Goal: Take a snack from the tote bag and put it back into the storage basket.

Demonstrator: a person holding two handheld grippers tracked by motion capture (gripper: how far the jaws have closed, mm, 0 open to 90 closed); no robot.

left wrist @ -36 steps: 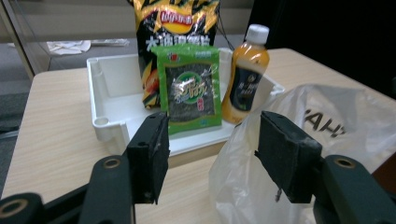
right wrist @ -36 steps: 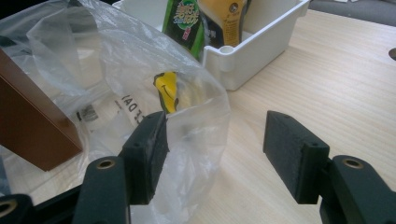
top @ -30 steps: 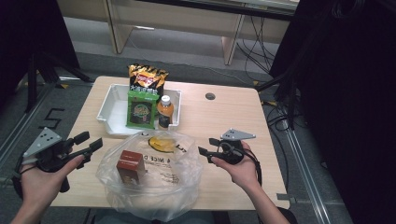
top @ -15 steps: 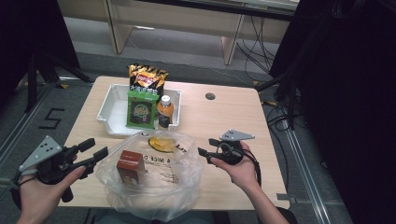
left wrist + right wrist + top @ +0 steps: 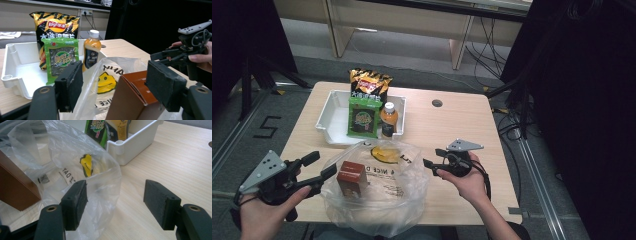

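A clear plastic bag (image 5: 382, 200) with a yellow smiley print lies open at the table's near edge, with a brown box (image 5: 351, 175) standing inside it. My left gripper (image 5: 321, 165) sits at the bag's left rim. Its jaws have just been opening and stand apart. In the left gripper view the brown box (image 5: 132, 100) and the bag's rim (image 5: 87, 95) lie beyond that left gripper (image 5: 116, 85), untouched by the pads. My right gripper (image 5: 432, 157) hovers at the bag's right side. The right gripper's (image 5: 117, 203) jaws have also just been widening, with bare table between them and the bag (image 5: 100, 185) beside one pad.
A white tray (image 5: 332, 120) at the back of the table holds a chips bag (image 5: 369, 85), a green seaweed packet (image 5: 363, 116) and an orange drink bottle (image 5: 388, 120). Bare wood (image 5: 452, 125) stretches right of the tray. A small round hole (image 5: 437, 103) marks the tabletop.
My left gripper has drifted toward the near edge of the table and its jaws stand wider apart. The right hand has stayed where it was.
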